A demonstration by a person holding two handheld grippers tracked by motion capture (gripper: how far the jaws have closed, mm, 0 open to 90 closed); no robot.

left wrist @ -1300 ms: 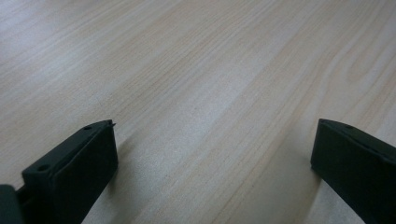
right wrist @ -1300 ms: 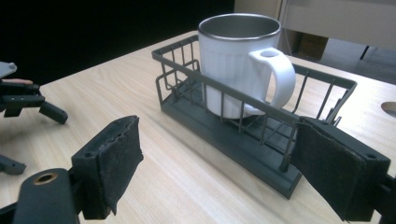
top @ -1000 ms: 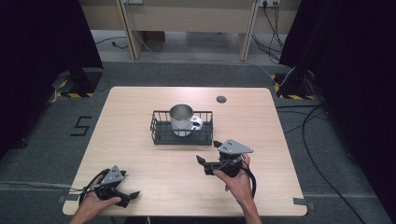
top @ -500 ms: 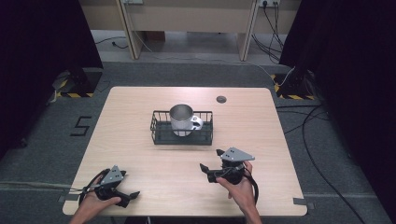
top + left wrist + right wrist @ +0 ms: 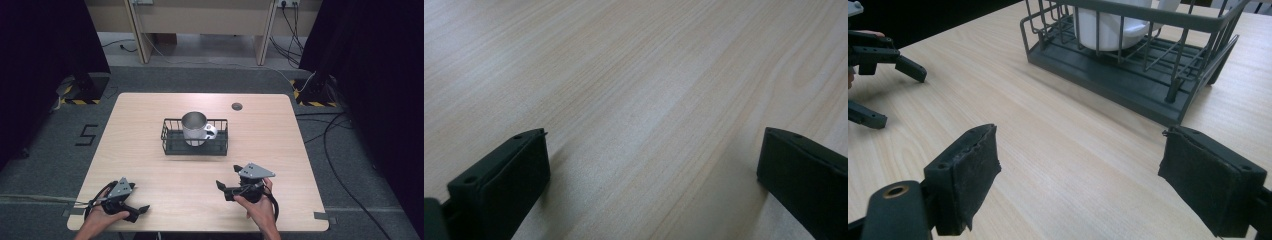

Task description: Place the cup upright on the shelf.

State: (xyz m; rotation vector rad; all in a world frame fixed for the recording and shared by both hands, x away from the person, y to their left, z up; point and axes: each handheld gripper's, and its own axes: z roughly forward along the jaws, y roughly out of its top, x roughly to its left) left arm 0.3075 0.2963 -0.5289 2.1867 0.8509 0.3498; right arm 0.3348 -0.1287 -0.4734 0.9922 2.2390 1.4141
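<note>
Standing upright inside the wire basket (image 5: 170,141), a metal mug (image 5: 194,127); both claws wide, empty.

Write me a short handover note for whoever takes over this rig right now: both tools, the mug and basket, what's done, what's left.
Left tool: open, empty, low over the table at its near left corner.
Right tool: open, empty, near the table's front edge, right of centre, facing the wire basket.
Metal mug: upright inside the basket at table centre, handle toward the right.
Done: mug sits in the basket; nothing is gripped.
Left: probably nothing on the mug, though I cannot tell whether a further step is meant.
</note>
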